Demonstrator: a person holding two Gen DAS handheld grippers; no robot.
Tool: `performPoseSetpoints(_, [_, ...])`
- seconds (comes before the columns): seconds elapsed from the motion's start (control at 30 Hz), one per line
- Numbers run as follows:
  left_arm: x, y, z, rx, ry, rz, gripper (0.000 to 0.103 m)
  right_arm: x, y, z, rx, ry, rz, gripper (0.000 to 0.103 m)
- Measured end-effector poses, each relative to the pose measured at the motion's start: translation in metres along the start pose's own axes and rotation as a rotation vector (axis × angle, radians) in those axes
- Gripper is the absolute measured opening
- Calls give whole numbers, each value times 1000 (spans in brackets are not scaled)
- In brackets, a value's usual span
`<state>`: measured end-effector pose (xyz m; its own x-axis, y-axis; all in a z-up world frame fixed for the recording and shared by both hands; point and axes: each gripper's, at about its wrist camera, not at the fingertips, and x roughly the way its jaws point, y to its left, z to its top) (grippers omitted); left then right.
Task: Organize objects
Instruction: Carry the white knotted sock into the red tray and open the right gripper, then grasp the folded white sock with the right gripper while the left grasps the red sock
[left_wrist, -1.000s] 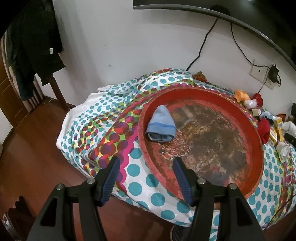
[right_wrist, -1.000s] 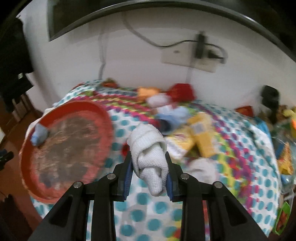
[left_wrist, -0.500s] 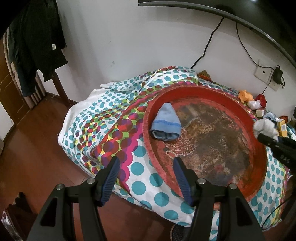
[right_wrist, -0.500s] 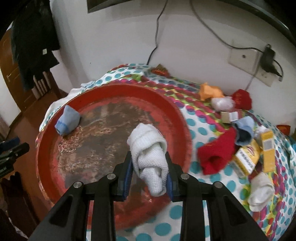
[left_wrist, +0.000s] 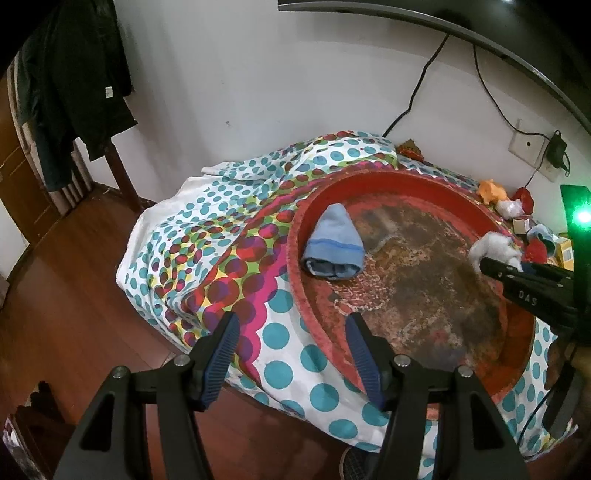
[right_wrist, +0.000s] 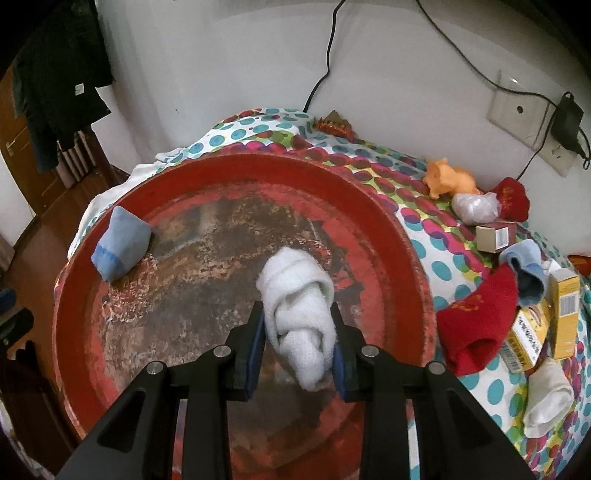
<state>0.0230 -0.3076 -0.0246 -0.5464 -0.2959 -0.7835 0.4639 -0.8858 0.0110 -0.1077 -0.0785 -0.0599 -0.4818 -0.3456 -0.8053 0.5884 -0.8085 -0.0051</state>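
A big round red tray (right_wrist: 66, 295) with a worn brown bottom lies on a dotted cloth. A folded light blue sock (right_wrist: 120, 247) lies at its left edge; it also shows in the left wrist view (left_wrist: 334, 245). My right gripper (right_wrist: 299, 343) is shut on a rolled white sock (right_wrist: 299, 306) and holds it above the middle of the tray; in the left wrist view the white sock (left_wrist: 495, 249) shows over the tray's (left_wrist: 295, 258) right side. My left gripper (left_wrist: 291, 350) is open and empty, near the tray's front rim.
To the right of the tray lie a red sock (right_wrist: 476, 321), a blue sock (right_wrist: 526, 266), a white sock (right_wrist: 546, 398), yellow boxes (right_wrist: 561, 314), a small brown box (right_wrist: 495, 236), an orange toy (right_wrist: 448, 181) and a plastic wad (right_wrist: 474, 206). The wall with socket and cables stands behind. Wooden floor lies left.
My right gripper has carried the white sock leftward from over the pile of items to above the middle of the tray. The left gripper has barely moved.
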Motion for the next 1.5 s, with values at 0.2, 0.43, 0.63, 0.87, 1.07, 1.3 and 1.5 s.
performPoseSetpoints(0.2, [2, -1, 0, 1, 7, -6, 61, 6, 11, -5, -34, 11, -17, 33])
performPoseSetpoints(0.43, [6, -6, -3, 16, 13, -6, 61, -3, 1, -10, -2, -1, -8, 43])
performPoseSetpoints(0.63, [6, -14, -5, 35, 13, -9, 61, 4, 21, 22, 18, -43, -8, 44])
performPoseSetpoints(0.87, [6, -28, -10, 72, 15, -26, 61, -25, -39, -5, 48, -74, -73, 47])
performPoseSetpoints(1.07, [3, -44, -15, 111, 13, -43, 61, -42, -102, -28, 145, -64, -149, 48])
performPoseSetpoints(1.3, [-5, -61, -17, 176, -17, -38, 61, -37, -147, -52, 203, -52, -202, 59])
performPoseSetpoints(1.5, [-16, -85, -14, 237, -42, -61, 61, -16, -175, -60, 225, -38, -223, 63])
